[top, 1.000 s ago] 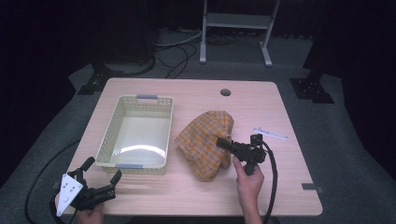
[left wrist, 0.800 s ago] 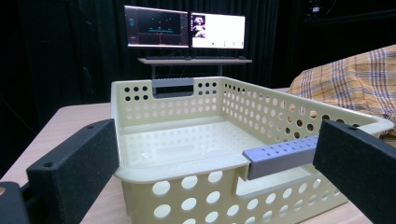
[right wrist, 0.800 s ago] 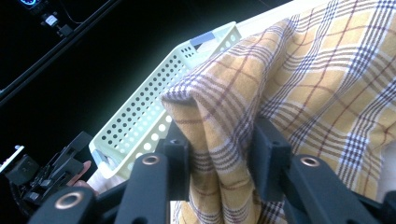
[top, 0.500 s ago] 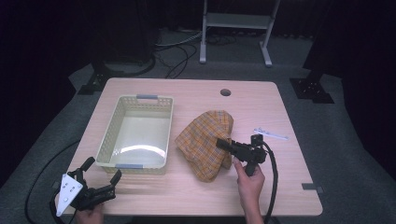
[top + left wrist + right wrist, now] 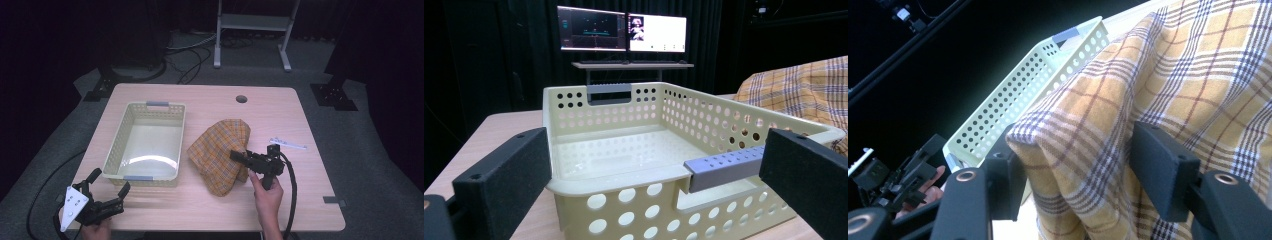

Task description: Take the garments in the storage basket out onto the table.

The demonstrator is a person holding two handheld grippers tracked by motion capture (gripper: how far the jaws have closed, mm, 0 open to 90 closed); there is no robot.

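Observation:
An orange checked cloth (image 5: 220, 150) lies bunched on the wooden table (image 5: 210, 210), just right of an empty cream plastic basket (image 5: 116, 145). My right gripper (image 5: 234, 155) reaches into the cloth's near right side. In the right gripper view its jaws stand on either side of a raised fold of the cloth (image 5: 1198, 75) and press it; the gripper (image 5: 1080, 155) is shut on that fold. My left gripper (image 5: 110, 180) rests open at the table's front left corner. It (image 5: 659, 150) faces the basket's (image 5: 624, 180) near wall, with nothing between the jaws.
A small white strip (image 5: 288, 144) lies right of the cloth. A cable hole (image 5: 241, 99) sits near the far edge. Beyond the table stand a metal frame (image 5: 250, 20) and two lit monitors (image 5: 624, 35). Cables trail off the front edge.

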